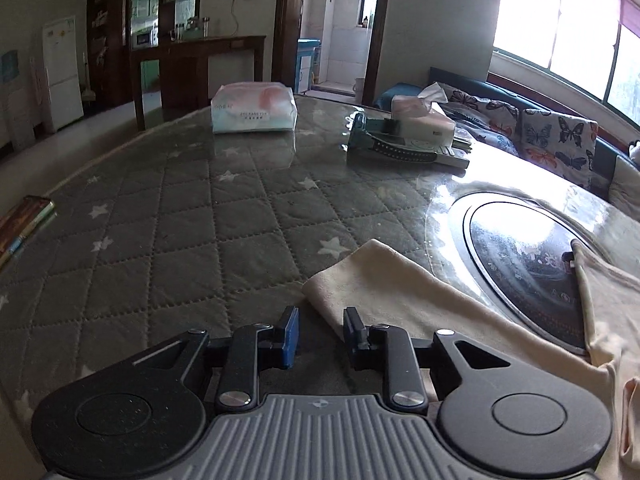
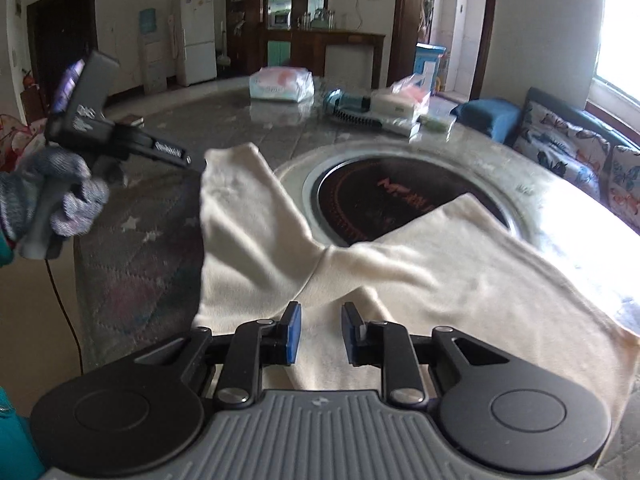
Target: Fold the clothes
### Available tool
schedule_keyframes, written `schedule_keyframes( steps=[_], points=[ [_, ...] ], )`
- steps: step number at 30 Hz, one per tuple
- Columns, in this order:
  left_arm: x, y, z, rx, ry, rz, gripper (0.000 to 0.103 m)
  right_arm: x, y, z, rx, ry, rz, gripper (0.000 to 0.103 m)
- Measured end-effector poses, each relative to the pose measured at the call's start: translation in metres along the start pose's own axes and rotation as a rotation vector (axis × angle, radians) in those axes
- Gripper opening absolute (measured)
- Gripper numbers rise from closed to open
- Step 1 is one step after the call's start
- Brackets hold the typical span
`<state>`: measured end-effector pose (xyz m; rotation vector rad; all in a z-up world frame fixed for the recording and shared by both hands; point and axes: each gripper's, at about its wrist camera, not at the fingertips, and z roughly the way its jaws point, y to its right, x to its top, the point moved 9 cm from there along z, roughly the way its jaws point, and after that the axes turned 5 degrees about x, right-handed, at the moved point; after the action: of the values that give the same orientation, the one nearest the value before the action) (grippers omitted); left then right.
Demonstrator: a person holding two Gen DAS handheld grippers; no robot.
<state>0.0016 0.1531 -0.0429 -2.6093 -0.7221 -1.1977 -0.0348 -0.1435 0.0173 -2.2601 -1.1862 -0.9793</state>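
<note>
Clothing count: one cream garment (image 2: 420, 264) lies flat on the worktop (image 1: 160, 240), on the near side of the round hotplate; two sleeve-like ends (image 2: 244, 200) fan out from a middle seam, one to the left of the hotplate and one across its near rim.
Landmark: one round black hotplate (image 2: 400, 200) is set into the worktop under a clear cover.
Left gripper (image 1: 320, 330): jaws apart, nothing between them, just left of the garment's sleeve end, which lies left of the hotplate.
Right gripper (image 2: 320, 330): jaws apart, empty, hovering over the garment's middle, on the near side of the hotplate.
Hand: one gloved hand (image 2: 60, 204) holds the left gripper's handle, well left of the hotplate.
Other things: two tissue packs, one sealed (image 1: 254, 108) beyond the hotplate to the left and one opened (image 1: 422, 114) straight beyond it; one green device (image 1: 396, 146) just in front of the opened pack; one book (image 1: 22, 226) at the worktop's far left edge.
Edges and room: bare quilted grey cover with white stars spreads left of the hotplate.
Writing: red lettering on the hotplate and print on the sealed pack, both too blurred to read.
</note>
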Motion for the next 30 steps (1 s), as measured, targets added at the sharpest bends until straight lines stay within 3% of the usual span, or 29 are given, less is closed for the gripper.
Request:
schedule_keyframes(
  steps=[3, 4, 6, 12, 17, 21, 30],
  points=[
    [0.003, 0.001, 0.003, -0.013, 0.008, -0.011, 0.023, 0.001, 0.004, -0.014, -0.017, 0.023, 0.013, 0.021],
    [0.004, 0.002, 0.005, -0.025, 0.009, -0.021, 0.012, 0.000, 0.005, -0.019, -0.022, 0.029, 0.020, 0.021],
    [0.006, 0.002, 0.005, -0.038, 0.013, -0.041, 0.007, -0.002, 0.008, -0.025, -0.033, 0.036, 0.028, 0.021],
    [0.028, 0.037, -0.032, -0.127, 0.121, 0.007, 0.004, -0.017, 0.029, -0.055, -0.099, 0.071, 0.100, 0.021],
    [0.039, 0.099, -0.085, -0.287, 0.201, 0.094, 0.004, -0.031, 0.054, -0.075, -0.159, 0.099, 0.179, 0.021],
    [0.028, 0.153, -0.131, -0.457, 0.233, 0.177, 0.004, -0.041, 0.072, -0.094, -0.206, 0.133, 0.234, 0.021],
    [-0.047, 0.260, -0.194, -0.786, 0.170, 0.402, 0.004, -0.074, 0.107, -0.132, -0.291, 0.177, 0.376, 0.021]
  ],
)
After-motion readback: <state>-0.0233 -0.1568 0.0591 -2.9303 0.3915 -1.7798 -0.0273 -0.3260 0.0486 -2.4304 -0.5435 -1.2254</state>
